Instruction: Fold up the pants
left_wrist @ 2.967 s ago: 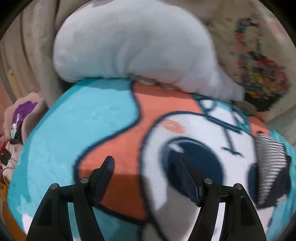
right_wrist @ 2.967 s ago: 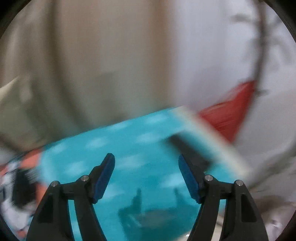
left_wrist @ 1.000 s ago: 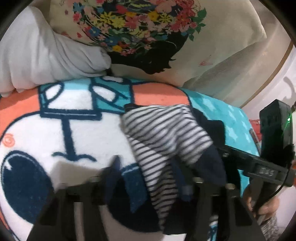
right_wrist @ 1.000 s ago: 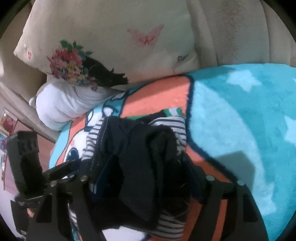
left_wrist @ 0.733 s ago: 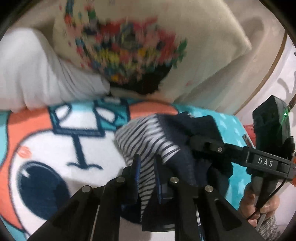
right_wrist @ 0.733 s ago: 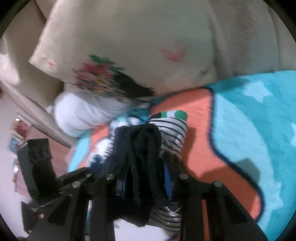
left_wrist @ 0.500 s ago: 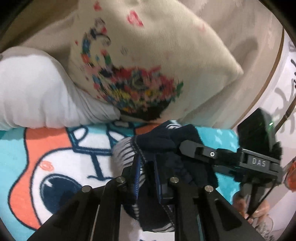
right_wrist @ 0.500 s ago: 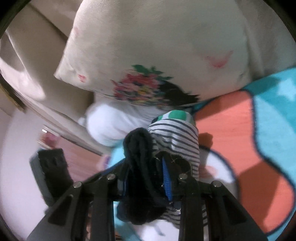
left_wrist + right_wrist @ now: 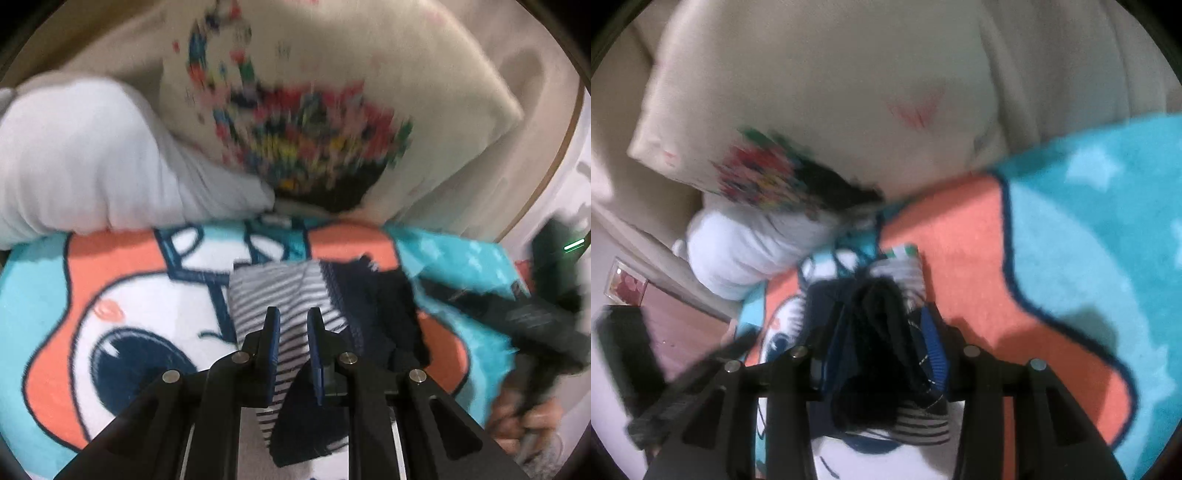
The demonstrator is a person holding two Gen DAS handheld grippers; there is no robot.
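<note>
The pants (image 9: 295, 295) are small, navy with a grey-and-white striped side, bunched over a cartoon-print blanket (image 9: 110, 295). My left gripper (image 9: 292, 328) is shut on the striped cloth. In the right wrist view, my right gripper (image 9: 882, 339) is shut on the dark navy part of the pants (image 9: 875, 314), with striped cloth hanging below. The right gripper's body (image 9: 546, 314) shows at the right of the left wrist view. Both views are motion-blurred.
A cream pillow with a flower print (image 9: 314, 129) and a white pillow (image 9: 74, 166) lie at the blanket's far edge. The blanket's turquoise part with stars (image 9: 1089, 240) spreads to the right. The left gripper's body (image 9: 624, 350) shows at lower left.
Both grippers closed on the pants about a second ago and lifted them. Since half a second ago, the pants hang lower and more spread between the grippers, nearer the blanket.
</note>
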